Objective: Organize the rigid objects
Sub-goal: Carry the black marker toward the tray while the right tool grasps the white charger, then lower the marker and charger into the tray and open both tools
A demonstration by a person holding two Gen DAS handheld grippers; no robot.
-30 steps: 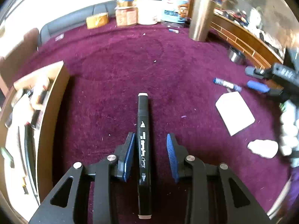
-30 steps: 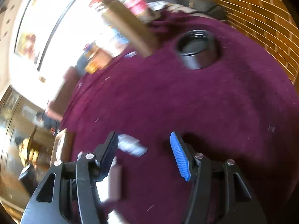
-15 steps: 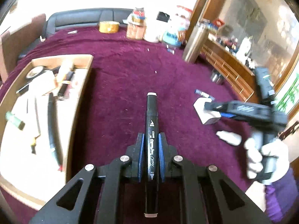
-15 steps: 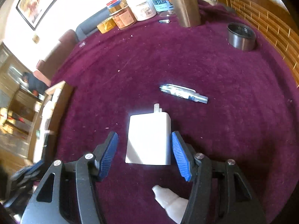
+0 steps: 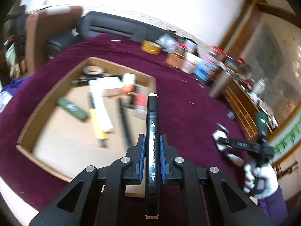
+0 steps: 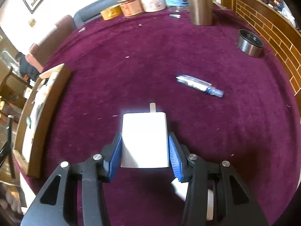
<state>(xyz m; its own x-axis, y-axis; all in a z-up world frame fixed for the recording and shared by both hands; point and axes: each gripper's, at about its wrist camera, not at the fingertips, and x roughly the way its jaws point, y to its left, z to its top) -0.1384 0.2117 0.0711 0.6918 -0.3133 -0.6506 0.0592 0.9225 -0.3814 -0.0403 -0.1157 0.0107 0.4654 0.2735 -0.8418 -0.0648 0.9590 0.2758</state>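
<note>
My left gripper point(image 5: 152, 141) is shut on a black marker point(image 5: 152, 131) and holds it in the air, its tip pointing over the right edge of a shallow wooden tray point(image 5: 28, 124) with several objects in it. My right gripper point(image 6: 144, 143) is shut on a white charger block point(image 6: 144, 141), its prong pointing away from me, just above the purple cloth. The right gripper also shows in the left wrist view point(image 5: 222, 141) at the right, on the charger point(image 5: 218, 134). A blue and white pen point(image 6: 200, 85) lies on the cloth ahead to the right.
A small white bottle point(image 6: 178, 188) lies under my right gripper. A steel cup point(image 6: 249, 45) and a tall steel tumbler point(image 6: 200, 1) stand at the back right. Jars and tape rolls point(image 6: 131, 5) line the far edge. A wooden rail point(image 6: 272, 30) borders the right. The tray point(image 6: 37, 124) lies at the left.
My left gripper shut on the marker, lifted it and swung left toward the tray. My right gripper came down around the charger and closed on it.
</note>
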